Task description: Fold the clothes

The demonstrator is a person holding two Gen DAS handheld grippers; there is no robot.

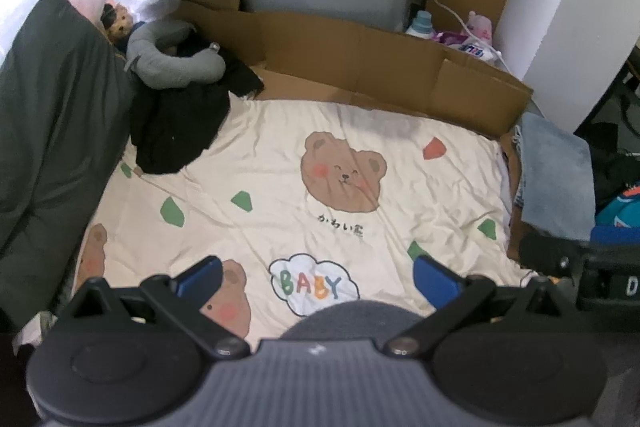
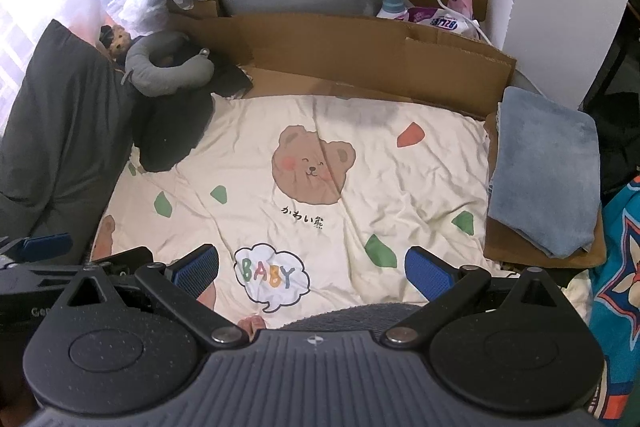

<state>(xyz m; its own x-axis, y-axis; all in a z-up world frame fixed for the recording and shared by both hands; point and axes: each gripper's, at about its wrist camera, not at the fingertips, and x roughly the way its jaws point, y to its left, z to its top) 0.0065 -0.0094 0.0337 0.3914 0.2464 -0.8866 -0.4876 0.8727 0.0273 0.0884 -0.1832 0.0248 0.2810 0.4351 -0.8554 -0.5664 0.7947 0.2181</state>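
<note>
Left wrist view: the left gripper (image 1: pixel 318 277) hangs over the near edge of a cream bedsheet (image 1: pixel 280 187) printed with bear faces, green patches and a "BABY" cloud; its blue-padded fingers (image 1: pixel 202 275) are spread wide apart with nothing between them. A black garment (image 1: pixel 180 123) lies crumpled on the far left corner of the sheet, touching a grey neck pillow (image 1: pixel 172 63) behind it. A dark grey cushion (image 1: pixel 52 115) runs along the left side. A folded blue towel (image 1: pixel 554 179) sits at the right edge, just off the sheet. Flattened cardboard (image 1: pixel 360 67) stands along the far edge, with a detergent bottle (image 1: pixel 422 23) behind it. Part of the other gripper's black body shows at the right border. Right wrist view: the right gripper (image 2: pixel 312 271) also hovers above the near edge of the sheet (image 2: pixel 360 167), fingers (image 2: pixel 426 273) spread, gripping nothing. The black garment (image 2: pixel 172 131) is at the far left corner, against the neck pillow (image 2: pixel 168 67). The blue towel (image 2: pixel 544 167) rests on a piece of cardboard (image 2: pixel 520 251) to the right of the sheet. A blue pad of the left gripper (image 2: pixel 44 245) pokes in at the left border. A teal patterned fabric (image 2: pixel 620 267) fills the right margin.
</note>
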